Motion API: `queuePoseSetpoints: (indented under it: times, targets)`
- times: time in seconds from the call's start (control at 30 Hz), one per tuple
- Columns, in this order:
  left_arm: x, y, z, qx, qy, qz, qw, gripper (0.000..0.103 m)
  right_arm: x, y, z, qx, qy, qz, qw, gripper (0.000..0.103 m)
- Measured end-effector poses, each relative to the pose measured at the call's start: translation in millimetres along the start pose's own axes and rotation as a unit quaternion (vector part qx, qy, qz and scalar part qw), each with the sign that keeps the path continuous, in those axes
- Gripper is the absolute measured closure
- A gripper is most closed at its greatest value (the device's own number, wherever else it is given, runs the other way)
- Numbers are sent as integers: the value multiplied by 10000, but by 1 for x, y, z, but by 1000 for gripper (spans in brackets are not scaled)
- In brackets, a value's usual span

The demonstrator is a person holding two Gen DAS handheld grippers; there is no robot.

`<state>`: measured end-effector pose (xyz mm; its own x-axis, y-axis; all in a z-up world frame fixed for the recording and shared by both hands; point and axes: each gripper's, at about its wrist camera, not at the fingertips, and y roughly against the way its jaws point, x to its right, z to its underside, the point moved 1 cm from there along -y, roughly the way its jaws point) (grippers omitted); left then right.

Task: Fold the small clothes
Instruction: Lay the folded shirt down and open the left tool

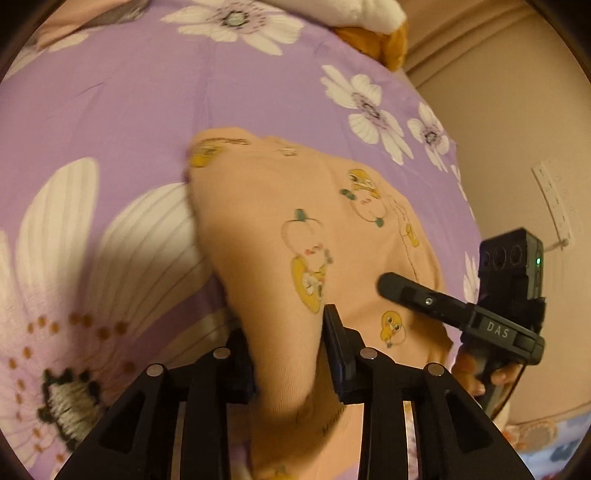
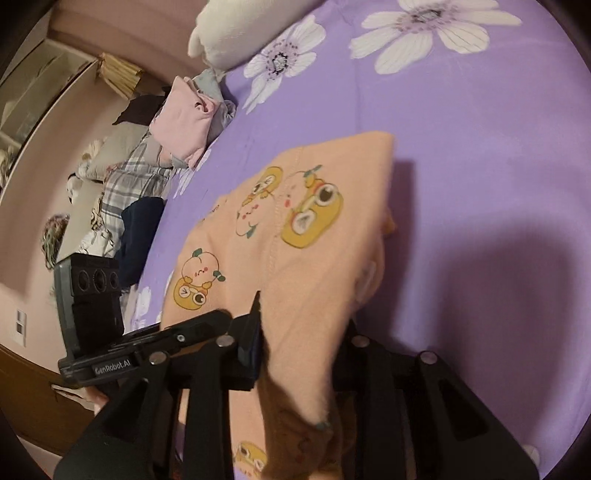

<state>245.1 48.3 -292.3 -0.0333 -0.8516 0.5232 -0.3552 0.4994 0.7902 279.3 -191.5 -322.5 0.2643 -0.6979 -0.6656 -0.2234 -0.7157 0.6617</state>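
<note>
Left gripper [image 1: 286,354]: your jaws are closed down on a bunched edge of the peach garment [image 1: 295,229]; the cloth runs between the two fingers and rises away from them, so you have it pinched, not merely resting.
Right gripper [image 2: 299,354]: likewise clamped on the same garment, with a fold of fabric spilling over and below the fingers. In the left wrist view it shows from the side [image 1: 458,310], low at the garment's right edge.
Why both hold: judging by the two grips on the near edge, you are carrying that edge as one line, so the cloth can be laid over itself without skewing.
Peach garment: printed with yellow cartoon figures, its far part lying on the bedsheet [image 1: 129,110], its near part lifted toward you. A stitched seam [image 2: 273,236] runs down its middle in the right wrist view.
Bedsheet: purple with large white flowers, spread smooth under the garment, which makes a fair surface for folding.
Further out: a pile of other clothes [image 2: 181,122] sits at the bed's far left edge, well apart from the garment, with a white plush toy [image 2: 225,33] beyond it.
Stage: a fold appears to be in progress, not yet laid down.
Watch: the slack hanging under the right gripper may bunch when you lower it.
</note>
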Motion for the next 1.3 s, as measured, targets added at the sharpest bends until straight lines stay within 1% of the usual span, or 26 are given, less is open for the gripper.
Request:
queuePoseSetpoints:
  times: [0.1, 0.23, 0.27, 0.3, 0.33, 0.4, 0.47, 0.5, 0.57, 0.6, 0.67, 0.73, 0.77, 0.8, 0.83, 0.87, 0.93, 0.97, 1.0, 1.03, 1.1, 1.17, 1.2, 1.23, 1.27, 1.3]
  targets:
    - [-6, 21, 0, 288, 50, -202, 9994, 70, 2, 10, -2, -33, -19, 114, 9999, 74]
    - [-11, 41, -14, 962, 98, -397, 9945, 70, -2, 24, -10, 78, -13, 430, 9990, 68]
    - [-13, 38, -20, 1010, 110, -398, 9940, 65, -3, 25, -14, 124, -31, 478, 9988, 63]
    - [-15, 29, -26, 901, 102, -326, 9953, 65, -3, 25, -21, 172, -141, 549, 9982, 59]
    - [-19, 16, -32, 702, 153, -251, 9971, 64, 4, 23, -25, 181, -244, 591, 9978, 59]
    - [-31, -1, -40, 599, 414, -209, 9971, 64, 7, 11, -38, 131, -283, 585, 9978, 62]
    - [-34, 0, -42, 848, 502, -78, 9951, 65, 9, 1, -45, 144, -284, 697, 9971, 73]
    - [-32, 8, -41, 1094, 500, -80, 9927, 66, 7, 1, -47, 239, -244, 751, 9966, 77]
    - [-17, 32, -39, 1798, 65, -317, 9832, 67, -8, 12, -46, 670, 165, 786, 9945, 81]
    - [-10, 39, -38, 2013, -175, -423, 9785, 67, -17, 19, -43, 883, 466, 798, 9918, 81]
    - [-4, 48, -35, 2198, -427, -652, 9724, 67, -26, 21, -43, 953, 736, 834, 9892, 80]
    - [-13, 44, -35, 2138, -276, -1068, 9706, 67, -16, 15, -45, 818, 595, 1166, 9880, 73]
    - [-20, 37, -39, 2034, -154, -1232, 9712, 67, -8, 11, -48, 735, 425, 1341, 9873, 62]
    - [-27, 34, -37, 1867, 9, -1311, 9736, 67, 2, 8, -48, 670, 201, 1439, 9871, 56]
    - [-33, 34, -35, 1694, 166, -1176, 9784, 67, 12, 12, -48, 755, -78, 1245, 9893, 56]
    - [-36, 37, -31, 1609, 296, -880, 9826, 67, 16, 18, -46, 828, -243, 1063, 9906, 57]
    - [-34, 46, -22, 1648, 437, -425, 9844, 67, 17, 34, -44, 1044, -353, 1176, 9869, 60]
    - [-28, 50, -18, 1683, 355, -335, 9845, 67, 12, 45, -43, 1171, -207, 1354, 9836, 69]
    - [-19, 54, -13, 1723, 161, -388, 9842, 67, 3, 56, -41, 1227, 29, 1459, 9817, 75]
    - [-9, 55, -6, 1761, -72, -600, 9825, 67, -5, 63, -37, 1237, 218, 1404, 9821, 76]
    - [2, 46, 7, 1722, -364, -1046, 9788, 67, -27, 74, -24, 1236, 668, 991, 9851, 77]
    - [-1, 25, 19, 1416, -465, -1201, 9815, 67, -38, 69, -5, 1019, 1031, 662, 9872, 78]
    - [-8, 13, 24, 1205, -360, -1219, 9845, 67, -42, 60, 4, 827, 1181, 683, 9872, 81]
    - [-18, 8, 28, 1220, -137, -1147, 9858, 60, -39, 46, 14, 572, 1356, 1094, 9830, 81]
    - [-24, 11, 32, 1369, 36, -952, 9860, 59, -33, 35, 18, 460, 1424, 1567, 9762, 82]
    - [-28, 16, 33, 1316, 233, -804, 9878, 59, -22, 25, 25, 357, 1429, 2060, 9674, 74]
